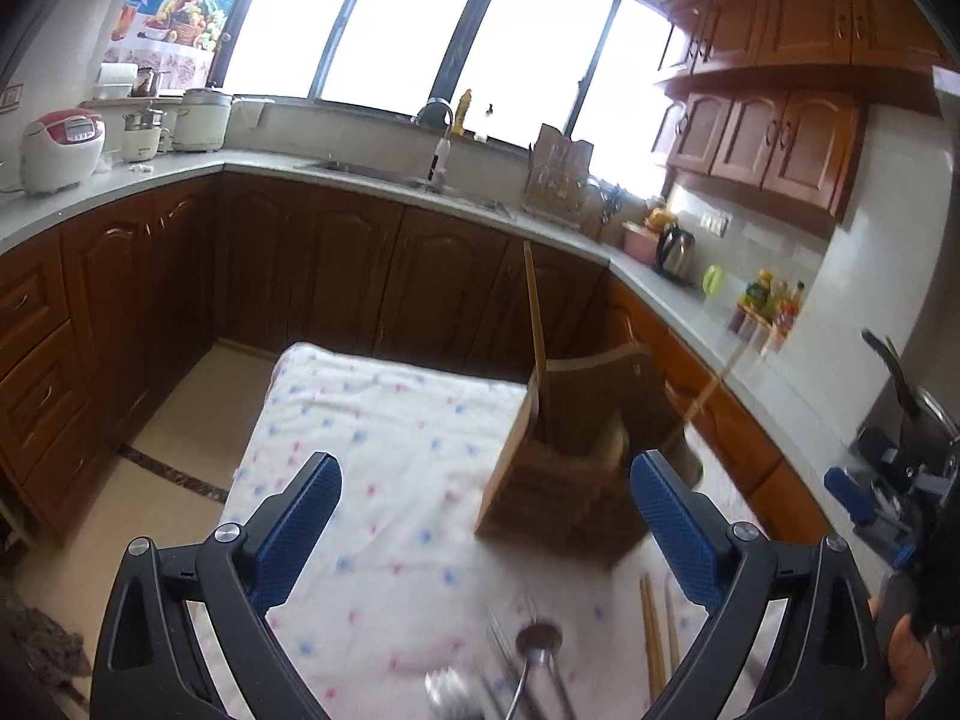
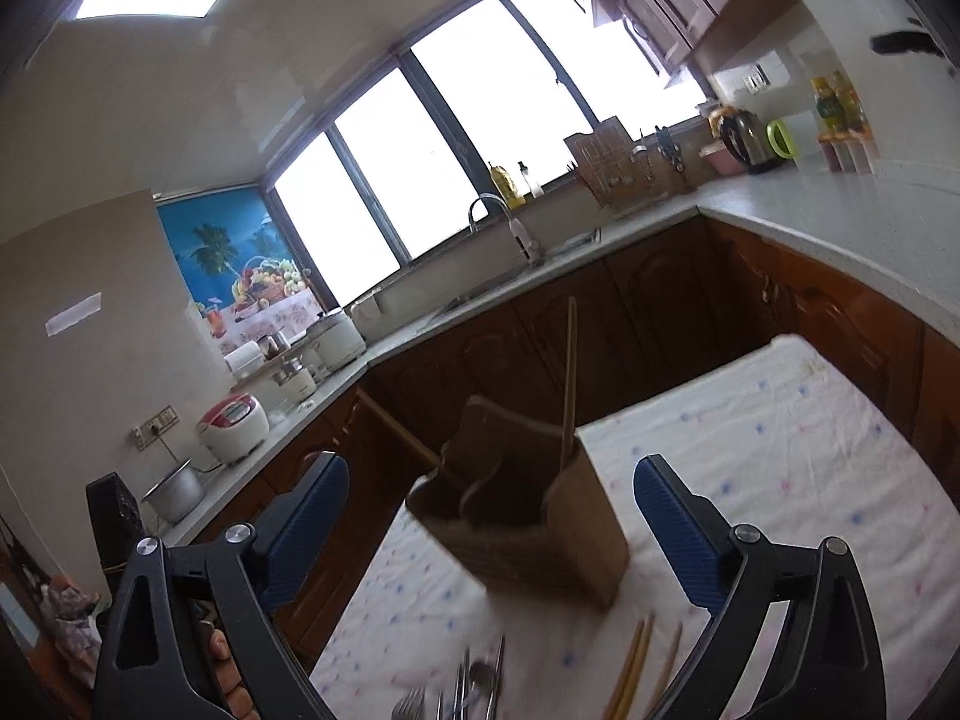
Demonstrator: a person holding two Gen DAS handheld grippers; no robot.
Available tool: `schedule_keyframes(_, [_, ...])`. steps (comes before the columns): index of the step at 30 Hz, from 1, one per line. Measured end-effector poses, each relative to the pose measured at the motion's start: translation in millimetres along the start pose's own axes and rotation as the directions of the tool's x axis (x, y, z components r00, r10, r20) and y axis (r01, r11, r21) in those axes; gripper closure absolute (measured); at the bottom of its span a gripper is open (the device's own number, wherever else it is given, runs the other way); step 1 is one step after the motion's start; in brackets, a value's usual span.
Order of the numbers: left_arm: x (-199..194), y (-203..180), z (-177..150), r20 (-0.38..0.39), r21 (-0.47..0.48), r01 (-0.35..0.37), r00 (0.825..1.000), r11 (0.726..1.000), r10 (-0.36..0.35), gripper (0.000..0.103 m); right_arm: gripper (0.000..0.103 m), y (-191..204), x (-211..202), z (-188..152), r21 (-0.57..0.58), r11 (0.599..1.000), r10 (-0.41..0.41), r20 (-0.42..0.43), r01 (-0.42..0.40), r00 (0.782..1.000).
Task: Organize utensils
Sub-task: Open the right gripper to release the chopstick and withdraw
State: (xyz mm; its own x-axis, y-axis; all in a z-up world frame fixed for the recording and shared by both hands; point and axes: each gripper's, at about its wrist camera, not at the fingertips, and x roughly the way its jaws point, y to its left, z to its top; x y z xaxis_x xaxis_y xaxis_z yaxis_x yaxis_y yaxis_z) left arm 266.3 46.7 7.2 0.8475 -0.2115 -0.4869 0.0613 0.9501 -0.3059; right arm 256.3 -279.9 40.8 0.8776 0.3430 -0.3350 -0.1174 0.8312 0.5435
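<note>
My left gripper (image 1: 485, 498) gapes empty; metal cutlery (image 1: 510, 678) lies below it, nearer me than the wooden holder (image 1: 558, 480). Loose chopsticks (image 2: 636, 666) lie lengthwise toward the holder, under my released right gripper (image 2: 491, 501).

A kitchen with a grey countertop (image 1: 180, 171) running in a U around dark wooden base cabinets (image 1: 336, 264). A wide window (image 1: 420, 18) glows white above a steel sink (image 1: 360, 169) with a curved faucet (image 1: 441, 120). On the left stretch stand a white and red rice cooker (image 1: 60, 150) and a larger white cooker (image 1: 201, 117), below a tropical fruit poster (image 1: 177, 0). On the right stretch sit a wooden dish rack (image 1: 555, 171), a steel kettle (image 1: 675, 252) and bottles (image 1: 771, 297). Orange-brown wall cabinets (image 1: 774, 138) hang above. A white cloth with pink and blue dots (image 1: 372, 432) covers the table.
</note>
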Motion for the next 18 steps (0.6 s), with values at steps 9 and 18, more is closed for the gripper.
schedule_keyframes(9, [-41,-1,-24,-0.051,0.052,-0.007,0.999,0.999,0.009,0.005,0.005,-8,-39,-37,0.006,0.997,-0.077,-0.046,0.078,0.996])
schedule_keyframes(18, [-63,-9,-54,-0.134,0.144,-0.013,0.99,0.989,0.032,0.005,0.005,-14,-64,-66,-0.006,0.99,-0.139,-0.107,0.139,0.985])
